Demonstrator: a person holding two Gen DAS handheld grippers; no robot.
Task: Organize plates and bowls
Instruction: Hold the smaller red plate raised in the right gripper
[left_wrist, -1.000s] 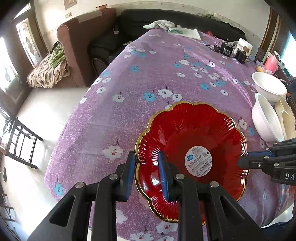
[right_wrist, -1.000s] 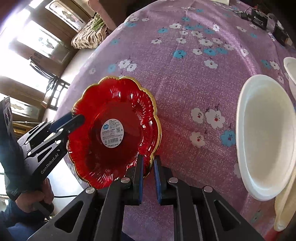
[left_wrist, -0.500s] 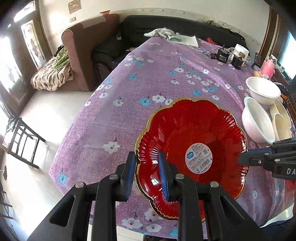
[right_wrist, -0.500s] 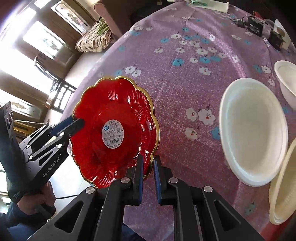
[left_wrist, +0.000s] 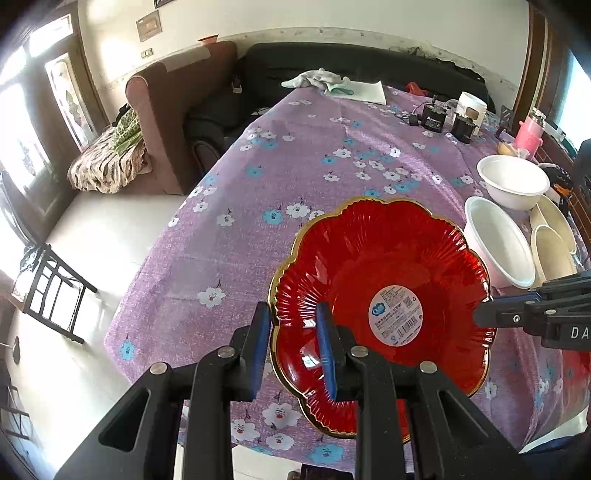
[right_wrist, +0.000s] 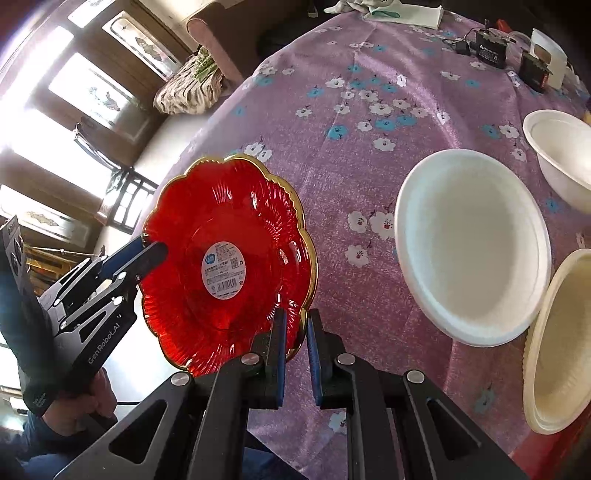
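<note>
Both the left gripper (left_wrist: 291, 347) and right gripper (right_wrist: 295, 343) clamp opposite rims of the red plate (left_wrist: 380, 310), carried tilted above the near counter (left_wrist: 314, 147) edge, so the next move likely calls for lowering it level near the white bowls (right_wrist: 469, 247) on the right

Daylight poured through blown-out windows (right_wrist: 62, 122) on the left; fisheye bending and dark vignetting warped every edge; centres stayed sharp.
</note>
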